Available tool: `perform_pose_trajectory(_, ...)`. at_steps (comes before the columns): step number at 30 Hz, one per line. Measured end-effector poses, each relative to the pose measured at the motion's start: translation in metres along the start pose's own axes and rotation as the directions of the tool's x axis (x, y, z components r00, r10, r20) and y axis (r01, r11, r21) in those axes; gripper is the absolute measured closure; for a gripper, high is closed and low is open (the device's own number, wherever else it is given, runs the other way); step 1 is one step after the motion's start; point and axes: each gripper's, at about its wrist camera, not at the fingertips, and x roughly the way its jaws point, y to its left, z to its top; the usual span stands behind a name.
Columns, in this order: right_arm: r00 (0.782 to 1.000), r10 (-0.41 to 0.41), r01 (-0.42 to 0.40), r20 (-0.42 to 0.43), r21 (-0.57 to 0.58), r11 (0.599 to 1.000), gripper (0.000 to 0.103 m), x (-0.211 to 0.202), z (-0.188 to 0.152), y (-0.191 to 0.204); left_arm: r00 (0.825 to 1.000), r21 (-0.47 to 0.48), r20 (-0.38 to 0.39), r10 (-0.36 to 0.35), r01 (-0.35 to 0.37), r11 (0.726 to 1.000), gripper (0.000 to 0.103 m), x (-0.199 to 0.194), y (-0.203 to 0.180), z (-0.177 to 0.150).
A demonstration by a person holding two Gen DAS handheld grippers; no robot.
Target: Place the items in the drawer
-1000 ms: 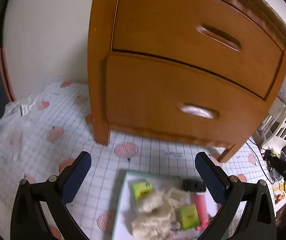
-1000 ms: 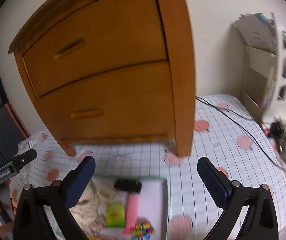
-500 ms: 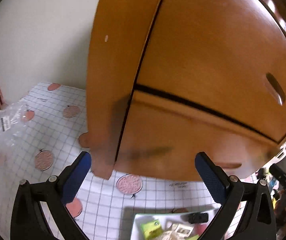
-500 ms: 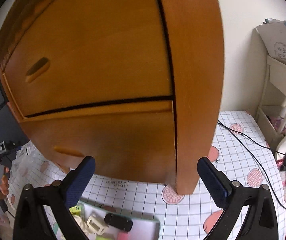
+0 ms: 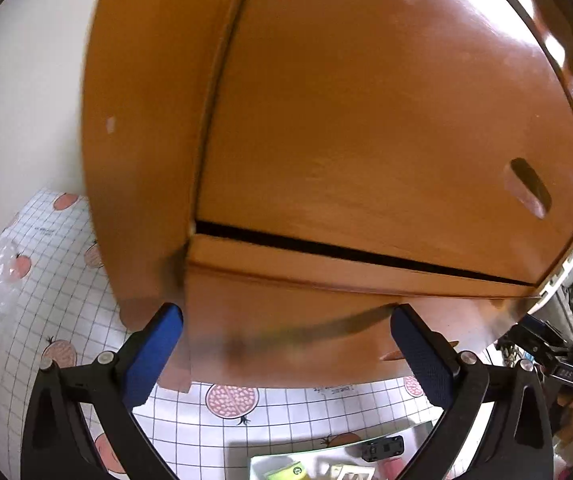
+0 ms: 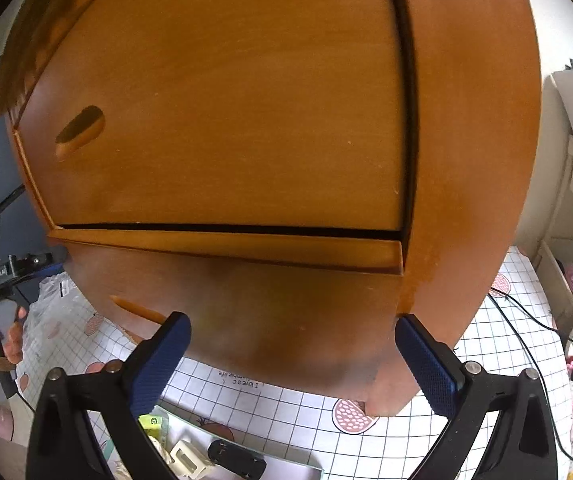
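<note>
Both grippers (image 5: 286, 350) (image 6: 292, 354) closer to cabinet (image 5: 366, 120), wide open, empty

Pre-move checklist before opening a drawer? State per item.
1. Left gripper open, empty: ok.
2. Right gripper open, empty: ok.
3. Lower drawer open for items: not ok, only slightly out.
4. Upper drawer shut: ok.
5. Either gripper at the lower drawer handle: not ok, both off to its sides.
6. Items waiting in the tray: ok, partly in view.
</note>
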Motion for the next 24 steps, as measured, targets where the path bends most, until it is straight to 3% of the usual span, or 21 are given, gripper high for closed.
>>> perform_pose_trajectory(10, 1.000, 0.001, -0.001, -0.005, -0.018, 1.000, 0.000, 0.005, -0.007, 0.006, 0.999, 0.040, 0.000, 0.040, -0.040, 0.998, 0.000, 0.005, -0.003, 0.000)
perform_pose_trajectory(24, 1.000, 0.001, -0.001, 0.000, -0.005, 1.000, 0.000, -0.023, -0.029, 0.016, 0.998, 0.041, 0.000, 0.058, -0.058, 0.997, 0.000, -0.029, -0.007, -0.019)
